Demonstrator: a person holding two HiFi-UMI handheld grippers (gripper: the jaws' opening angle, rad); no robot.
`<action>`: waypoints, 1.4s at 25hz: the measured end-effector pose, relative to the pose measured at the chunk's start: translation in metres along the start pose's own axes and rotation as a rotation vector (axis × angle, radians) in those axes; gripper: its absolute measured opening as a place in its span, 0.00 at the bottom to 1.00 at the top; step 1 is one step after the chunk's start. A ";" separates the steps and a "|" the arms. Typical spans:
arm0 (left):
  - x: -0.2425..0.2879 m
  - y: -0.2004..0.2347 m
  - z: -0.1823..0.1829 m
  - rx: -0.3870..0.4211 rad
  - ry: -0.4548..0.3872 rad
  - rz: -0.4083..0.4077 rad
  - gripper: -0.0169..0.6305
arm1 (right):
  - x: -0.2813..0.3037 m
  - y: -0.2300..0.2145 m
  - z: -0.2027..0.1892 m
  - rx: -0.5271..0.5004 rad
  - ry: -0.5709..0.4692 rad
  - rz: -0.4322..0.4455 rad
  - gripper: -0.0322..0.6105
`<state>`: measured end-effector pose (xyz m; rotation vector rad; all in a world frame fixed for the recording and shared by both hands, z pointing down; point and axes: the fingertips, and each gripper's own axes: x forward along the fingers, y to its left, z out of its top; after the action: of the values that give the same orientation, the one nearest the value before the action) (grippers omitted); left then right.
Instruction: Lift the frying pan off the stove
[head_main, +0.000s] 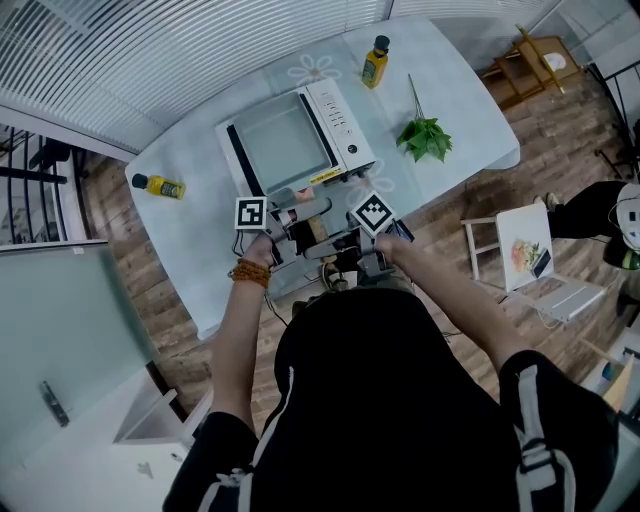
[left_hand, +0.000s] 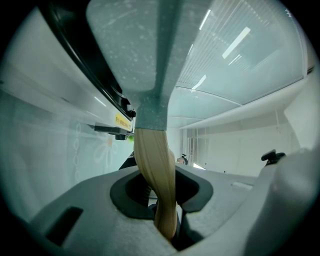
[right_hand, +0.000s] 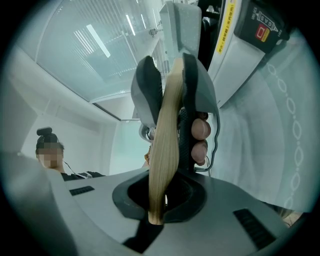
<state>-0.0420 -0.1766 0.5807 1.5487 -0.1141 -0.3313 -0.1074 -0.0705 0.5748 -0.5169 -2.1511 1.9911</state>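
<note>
A square grey frying pan (head_main: 285, 142) lies over the white tabletop stove (head_main: 345, 125), and I cannot tell whether it touches the burner. Its pale wooden handle (left_hand: 155, 170) points toward me. My left gripper (head_main: 290, 215) is shut on that handle (right_hand: 165, 150) from the left, and my right gripper (head_main: 335, 243) is shut on it from the right, a little nearer to me. In the left gripper view the speckled pan body (left_hand: 130, 45) fills the top and the handle runs down into the left gripper (left_hand: 162, 210). The right gripper (right_hand: 157, 210) sees the left gripper (right_hand: 192, 95) clamped further up.
The pale flowered table (head_main: 200, 220) also carries two yellow bottles (head_main: 375, 62) (head_main: 160, 186) and a leafy green sprig (head_main: 425, 137). A white chair (head_main: 540, 260) stands at the right and a wooden stool (head_main: 530, 60) at the far right. A person (right_hand: 50, 150) appears behind.
</note>
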 end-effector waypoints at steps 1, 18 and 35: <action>0.000 -0.001 0.000 -0.004 -0.002 0.000 0.16 | 0.000 0.000 0.001 -0.003 -0.002 -0.001 0.08; -0.002 -0.045 -0.008 0.087 0.016 0.009 0.16 | 0.015 0.037 -0.001 -0.108 -0.018 -0.006 0.08; -0.007 -0.147 -0.042 0.260 0.012 0.043 0.17 | 0.049 0.134 -0.021 -0.215 -0.036 0.036 0.08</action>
<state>-0.0576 -0.1326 0.4346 1.8021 -0.1870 -0.2810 -0.1264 -0.0262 0.4392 -0.5578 -2.4095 1.8094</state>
